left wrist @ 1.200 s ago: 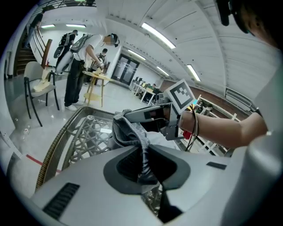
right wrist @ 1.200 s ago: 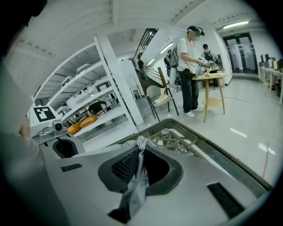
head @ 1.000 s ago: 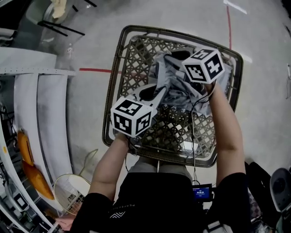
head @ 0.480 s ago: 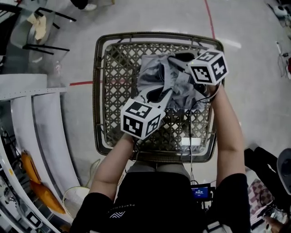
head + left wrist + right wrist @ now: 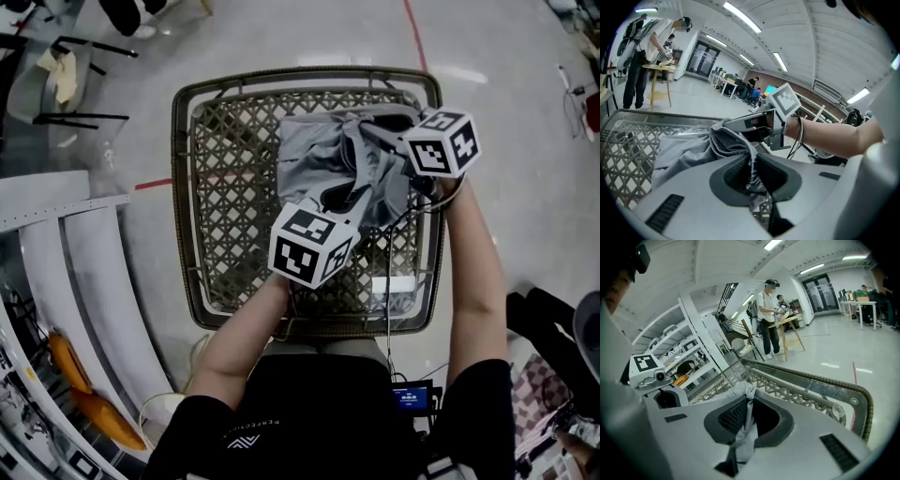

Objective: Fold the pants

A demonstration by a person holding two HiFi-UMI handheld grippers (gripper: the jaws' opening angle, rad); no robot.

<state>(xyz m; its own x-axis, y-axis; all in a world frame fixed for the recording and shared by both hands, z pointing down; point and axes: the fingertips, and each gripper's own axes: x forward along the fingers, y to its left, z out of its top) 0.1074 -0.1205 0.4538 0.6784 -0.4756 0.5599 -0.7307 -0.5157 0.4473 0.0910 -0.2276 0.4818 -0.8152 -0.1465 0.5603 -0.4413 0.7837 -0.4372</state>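
Pinching the grey pants [image 5: 314,155] in both left gripper [image 5: 751,174] and right gripper [image 5: 746,422], I judge them light, limp, sag-prone; best held at corners.

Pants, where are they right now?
Head view: the pants hang over the basket, toward its far right, gripped by the left gripper and right gripper.
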